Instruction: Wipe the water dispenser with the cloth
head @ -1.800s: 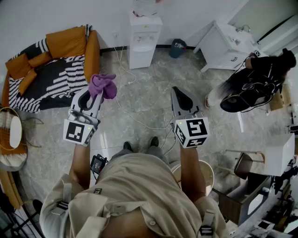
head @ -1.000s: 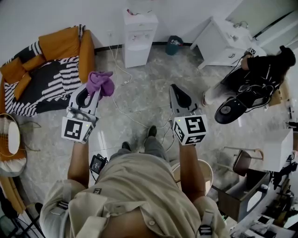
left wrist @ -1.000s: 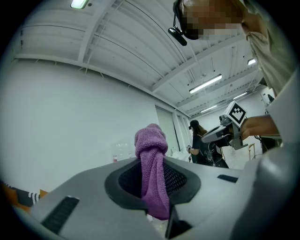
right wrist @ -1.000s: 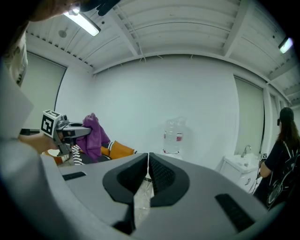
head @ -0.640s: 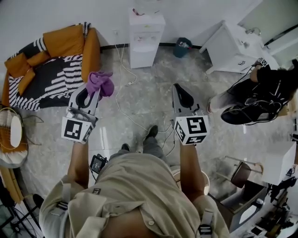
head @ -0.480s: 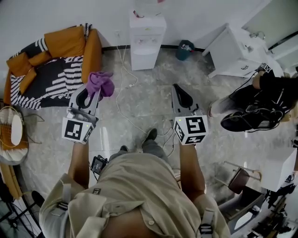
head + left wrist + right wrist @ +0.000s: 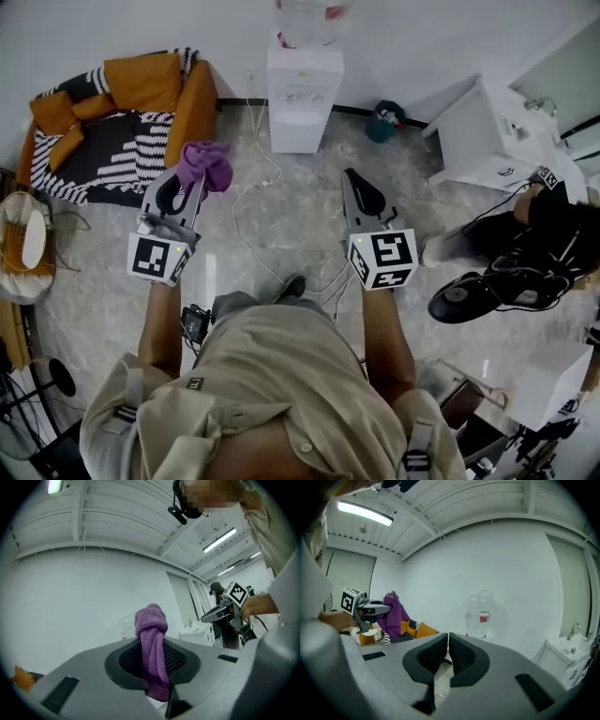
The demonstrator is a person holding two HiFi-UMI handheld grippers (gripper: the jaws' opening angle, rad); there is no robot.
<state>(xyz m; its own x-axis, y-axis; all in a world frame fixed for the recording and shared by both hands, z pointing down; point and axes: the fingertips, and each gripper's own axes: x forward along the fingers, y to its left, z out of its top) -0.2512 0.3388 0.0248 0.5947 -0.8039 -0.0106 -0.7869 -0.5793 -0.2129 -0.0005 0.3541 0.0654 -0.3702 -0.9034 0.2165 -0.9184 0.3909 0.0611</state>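
Note:
A white water dispenser stands against the far wall with a clear bottle on top; the bottle also shows in the right gripper view. My left gripper is shut on a purple cloth, which bunches above the jaws. My right gripper is shut with nothing in it, its jaws pressed together. Both grippers hang over the floor, well short of the dispenser.
An orange sofa with a striped blanket sits at the left. White cables trail across the floor from the dispenser. A small bin and a white sink unit stand at the right, with a person in black beside them.
The person has stepped forward, so the water dispenser sits nearer and lower in the head view. Both grippers keep their pose; the cloth stays held.

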